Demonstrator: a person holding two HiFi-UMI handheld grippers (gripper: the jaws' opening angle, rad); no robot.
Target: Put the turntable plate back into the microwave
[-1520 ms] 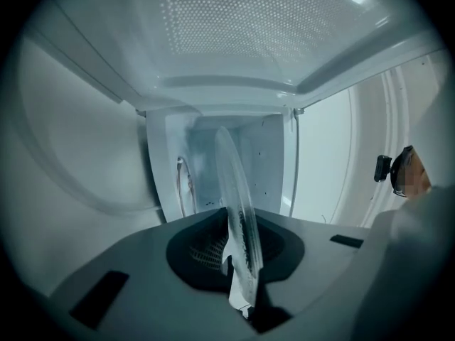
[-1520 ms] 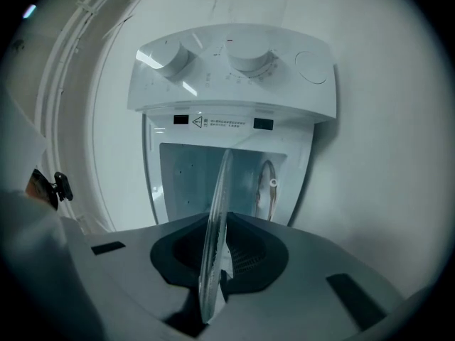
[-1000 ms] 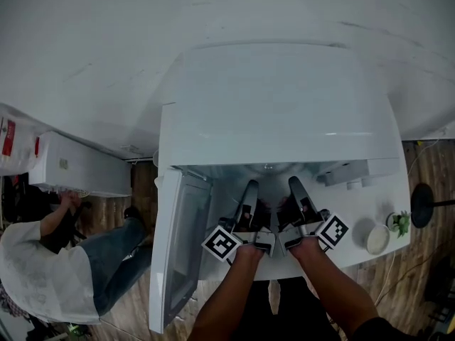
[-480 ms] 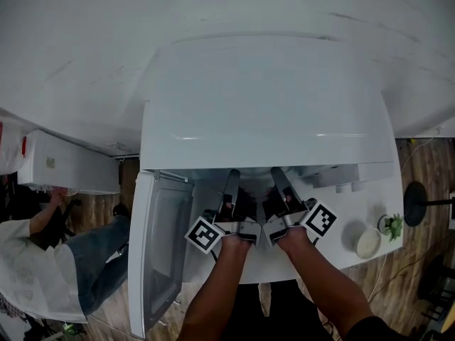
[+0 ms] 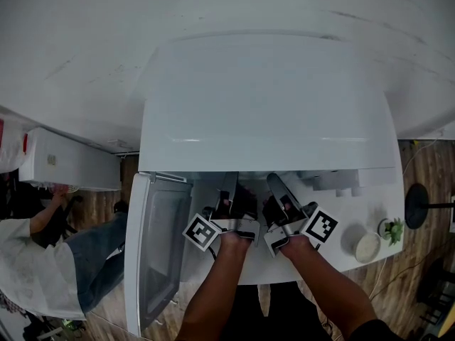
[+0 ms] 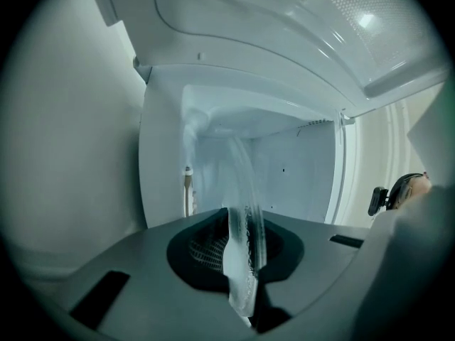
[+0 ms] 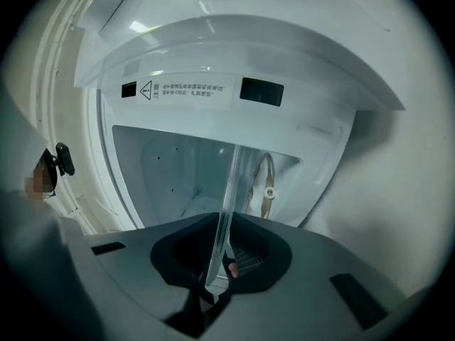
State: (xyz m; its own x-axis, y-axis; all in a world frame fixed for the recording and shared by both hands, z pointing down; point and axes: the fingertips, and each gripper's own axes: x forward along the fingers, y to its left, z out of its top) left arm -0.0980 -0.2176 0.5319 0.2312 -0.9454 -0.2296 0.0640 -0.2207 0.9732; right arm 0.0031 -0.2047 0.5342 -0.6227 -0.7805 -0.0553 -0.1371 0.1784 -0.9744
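Surface and room, from my head view:
- White microwave [image 5: 263, 105], seen from above; its door [image 5: 158, 247] is swung open to the left.
- White counter [image 5: 352, 208] under it, carrying a small pale bowl [image 5: 367, 246] and a little green plant [image 5: 392, 227] at the right.
- Wood floor [image 5: 430, 169] at the right with a black round stand base [image 5: 416, 204]. A white box unit [image 5: 71, 165] sits at the left, and a person [image 5: 43, 275] in jeans is beside it.

Hidden or unclear:
- The microwave's top covers the cavity from above, so I cannot see the turntable plate [image 6: 245, 212] in the head view.
- I cannot make out the cavity floor under the plate in either gripper view.
- The label [image 7: 188, 91] above the opening is too small for me to read.

Hands and grippers:
- Left gripper [image 5: 229, 189] and right gripper [image 5: 277, 185] sit side by side, both reaching into the opening, with their marker cubes [image 5: 201, 231] toward me.
- My forearms converge from below.
- The left gripper's jaws are clamped on the plate's glass rim.
- The right gripper's jaws are closing, with the plate's thin edge pinched between them.
- The plate is held between both grippers at the cavity mouth and extends inward.
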